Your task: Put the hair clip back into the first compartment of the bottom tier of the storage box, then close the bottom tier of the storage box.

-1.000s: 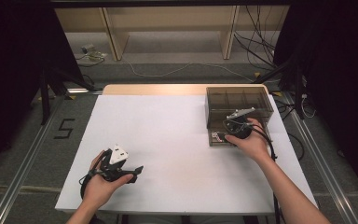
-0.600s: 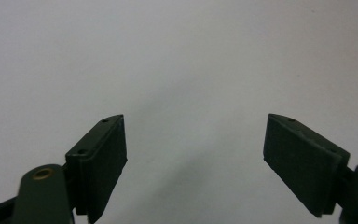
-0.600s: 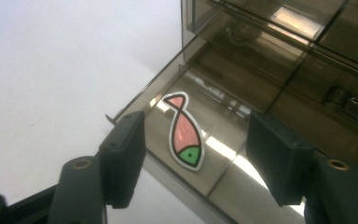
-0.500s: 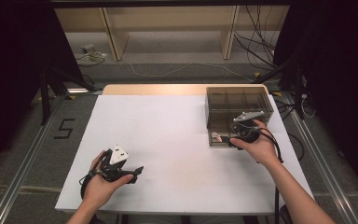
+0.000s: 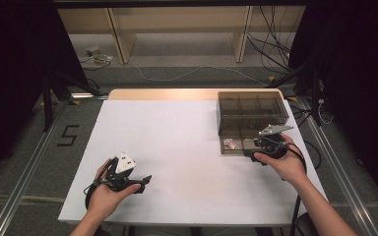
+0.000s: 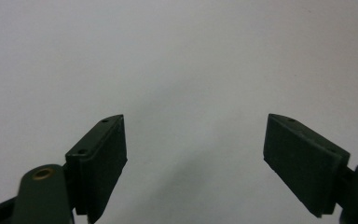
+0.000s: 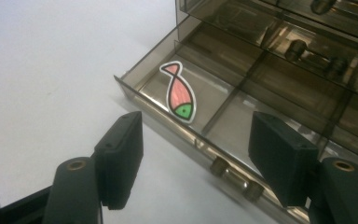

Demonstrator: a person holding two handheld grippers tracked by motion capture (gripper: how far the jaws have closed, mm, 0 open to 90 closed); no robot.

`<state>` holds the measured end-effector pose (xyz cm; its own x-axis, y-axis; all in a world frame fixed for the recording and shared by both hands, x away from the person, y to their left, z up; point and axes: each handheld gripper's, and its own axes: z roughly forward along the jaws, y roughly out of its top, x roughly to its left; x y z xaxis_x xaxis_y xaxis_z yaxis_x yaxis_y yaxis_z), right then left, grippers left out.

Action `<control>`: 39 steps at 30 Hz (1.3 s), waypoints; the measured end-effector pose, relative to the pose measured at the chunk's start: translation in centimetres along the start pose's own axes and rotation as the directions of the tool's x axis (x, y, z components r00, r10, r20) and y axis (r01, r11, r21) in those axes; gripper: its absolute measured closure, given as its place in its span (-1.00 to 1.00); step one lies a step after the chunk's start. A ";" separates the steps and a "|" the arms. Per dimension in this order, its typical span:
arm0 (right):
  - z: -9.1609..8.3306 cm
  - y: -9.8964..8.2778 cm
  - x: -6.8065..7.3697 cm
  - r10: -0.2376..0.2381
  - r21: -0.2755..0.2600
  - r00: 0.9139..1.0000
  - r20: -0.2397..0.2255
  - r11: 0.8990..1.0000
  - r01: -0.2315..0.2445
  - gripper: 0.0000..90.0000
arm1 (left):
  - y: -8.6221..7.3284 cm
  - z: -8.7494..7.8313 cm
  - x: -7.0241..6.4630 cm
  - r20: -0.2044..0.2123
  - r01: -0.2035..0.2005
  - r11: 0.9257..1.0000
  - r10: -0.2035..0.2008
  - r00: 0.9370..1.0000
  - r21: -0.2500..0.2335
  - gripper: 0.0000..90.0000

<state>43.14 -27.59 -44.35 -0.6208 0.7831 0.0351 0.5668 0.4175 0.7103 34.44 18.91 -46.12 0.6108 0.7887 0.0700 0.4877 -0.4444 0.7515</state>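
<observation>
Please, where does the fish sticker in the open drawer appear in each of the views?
High view: the fish sticker lies right of centre, in the open drawer, left of the right tongs.
Right gripper view: upper middle, in the drawer's leftmost compartment.
Left gripper view: white table, no sticker.
Shared landmark: the drawer's front wall.

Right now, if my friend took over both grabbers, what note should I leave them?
Right gripper: open, nothing between the jaws, which have just been opening. It sits just in front of the drawer handle.
Left gripper: open, nothing in it, over bare white table.
Smoky plastic drawer box stands at the table's far right. Its bottom drawer is pulled out, with a pink fish sticker lying in the left compartment.
Done: drawer open, sticker inside.
Probably left: push the drawer shut.
</observation>
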 end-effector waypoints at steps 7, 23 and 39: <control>-0.6 -0.6 -0.4 0.009 -0.006 1.000 0.016 1.000 -0.009 -0.20 | 0.1 0.0 0.0 0.001 -0.006 1.000 0.006 1.000 0.002 -0.52; -1.8 -1.1 -0.7 0.005 0.038 1.000 0.004 0.999 -0.005 0.92 | 0.4 0.3 -0.2 0.003 -0.016 1.000 0.016 1.000 0.005 -0.52; -1.9 -1.7 -1.2 0.036 0.169 0.999 0.027 0.985 -0.040 1.00 | 0.6 0.4 -0.2 0.000 -0.021 1.000 0.021 1.000 0.008 -0.52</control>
<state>41.87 -30.12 -44.25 -0.5850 0.8100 0.0412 0.6747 0.4579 0.5789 34.84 18.38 -45.96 0.6208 0.7793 0.0853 0.4798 -0.4637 0.7448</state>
